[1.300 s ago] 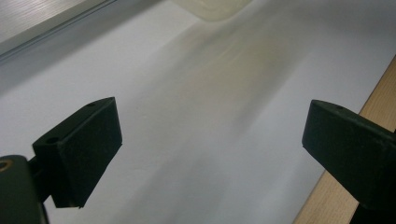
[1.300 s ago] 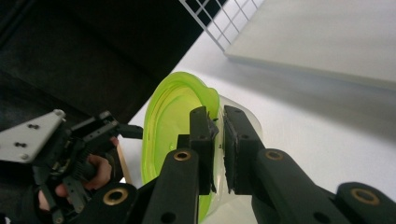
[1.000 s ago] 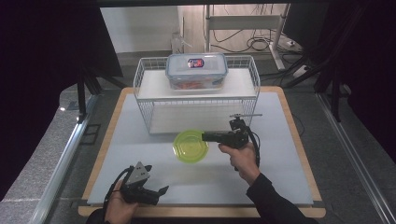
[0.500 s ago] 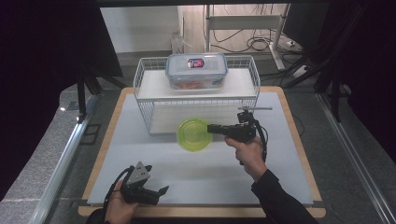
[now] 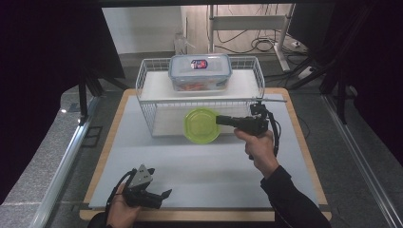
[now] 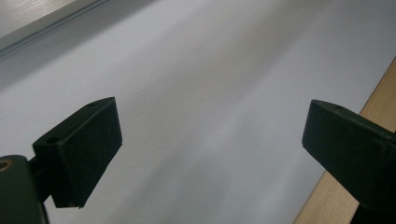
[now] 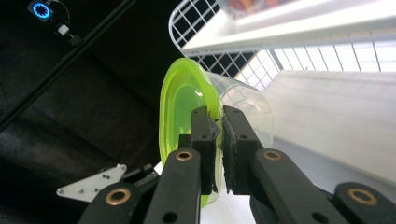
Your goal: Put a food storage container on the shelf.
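A round clear container with a lime-green lid (image 5: 202, 125) hangs just in front of the lower level of the white wire rack (image 5: 151, 112). My right gripper (image 5: 220, 119) is shut on its rim from the right. In the right gripper view the jaws pinch the rim of the container (image 7: 181, 106) at my right gripper (image 7: 215, 122), and the rack (image 7: 280, 56) lies beyond. My left gripper (image 5: 163, 194) rests low near the table's front edge, open. In the left gripper view, my left gripper (image 6: 210, 140) has nothing between its jaws.
A clear lidded food box (image 5: 200, 71) sits on the rack's top shelf. The white mat (image 5: 199, 171) covers a wooden board (image 5: 304, 142); its bare edge (image 6: 373, 102) lies beside the left gripper. Dark floor and cables surround the table.
The right gripper has carried the green-lidded container away from the person, up to the front of the rack's lower level. The left gripper has not moved.
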